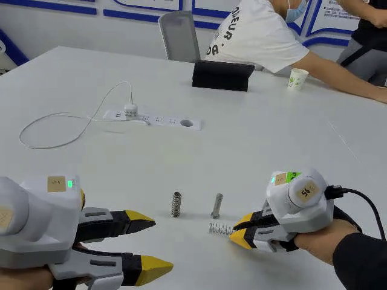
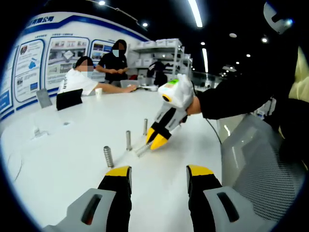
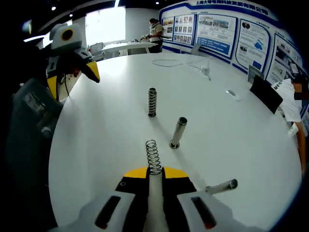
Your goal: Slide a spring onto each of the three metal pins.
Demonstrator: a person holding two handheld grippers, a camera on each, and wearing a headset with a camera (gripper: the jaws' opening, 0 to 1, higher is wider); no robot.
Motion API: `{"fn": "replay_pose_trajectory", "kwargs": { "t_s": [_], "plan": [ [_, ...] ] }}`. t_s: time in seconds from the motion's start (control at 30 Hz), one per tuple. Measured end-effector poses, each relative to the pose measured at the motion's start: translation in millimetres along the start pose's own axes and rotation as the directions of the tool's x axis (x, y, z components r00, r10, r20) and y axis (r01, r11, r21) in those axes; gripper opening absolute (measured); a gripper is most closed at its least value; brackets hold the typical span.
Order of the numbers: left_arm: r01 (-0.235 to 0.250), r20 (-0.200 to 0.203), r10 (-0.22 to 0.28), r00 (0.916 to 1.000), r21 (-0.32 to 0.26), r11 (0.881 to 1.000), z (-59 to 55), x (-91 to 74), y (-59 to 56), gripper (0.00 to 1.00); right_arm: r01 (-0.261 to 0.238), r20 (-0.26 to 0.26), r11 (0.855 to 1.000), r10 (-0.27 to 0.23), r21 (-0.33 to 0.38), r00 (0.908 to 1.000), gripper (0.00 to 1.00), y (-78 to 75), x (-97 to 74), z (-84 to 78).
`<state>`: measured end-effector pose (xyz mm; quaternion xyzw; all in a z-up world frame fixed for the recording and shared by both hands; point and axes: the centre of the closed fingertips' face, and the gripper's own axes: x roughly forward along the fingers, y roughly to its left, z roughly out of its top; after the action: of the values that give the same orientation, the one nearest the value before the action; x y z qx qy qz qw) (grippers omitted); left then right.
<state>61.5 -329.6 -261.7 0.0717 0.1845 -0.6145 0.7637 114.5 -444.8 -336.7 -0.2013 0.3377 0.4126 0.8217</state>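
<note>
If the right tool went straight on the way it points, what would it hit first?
Likely the pin already wearing a spring, straight ahead; the bare pin sits just right of that line, though depth is unclear.

In the head view the left tongs (image 1: pixel 160 243) run off the edge at 7 o'clock, and the seated person (image 1: pixel 260 30) at 1 o'clock is cropped at the top. In the right gripper view the near end of the spring (image 3: pixel 153 155) vanishes between the jaws of the right tongs (image 3: pixel 155 173). The print on the wall posters (image 2: pixel 58 53), at 10 o'clock in the left gripper view, is too small to read.
</note>
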Motion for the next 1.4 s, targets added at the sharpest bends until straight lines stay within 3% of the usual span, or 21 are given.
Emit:
{"fn": "replay_pose_trajectory", "kwargs": {
  "t_s": [0.27, 0.83, 1.4],
  "plan": [
    [0.020, -0.014, -0.020, 0.9997, 0.022, 1.000, -0.8, 7.4, 0.5, 0.46, -0.023, 0.024, 0.998, 0.024, -0.051, 0.9994, 0.11, 17.4, -14.7, 19.7],
    [0.057, -0.030, -0.055, 0.9980, 0.073, 0.996, 1.2, 12.3, -3.1, 0.42, -0.128, 0.046, 0.979, 0.137, -0.156, 0.9895, 0.11, 70.2, -37.4, 53.3],
    [0.110, -0.037, -0.106, 0.9937, 0.159, 0.981, 5.6, 16.0, -17.0, 0.28, -0.183, 0.062, 0.960, 0.200, -0.211, 0.9778, 0.11, 93.7, -43.7, 71.3]
  ]
}}
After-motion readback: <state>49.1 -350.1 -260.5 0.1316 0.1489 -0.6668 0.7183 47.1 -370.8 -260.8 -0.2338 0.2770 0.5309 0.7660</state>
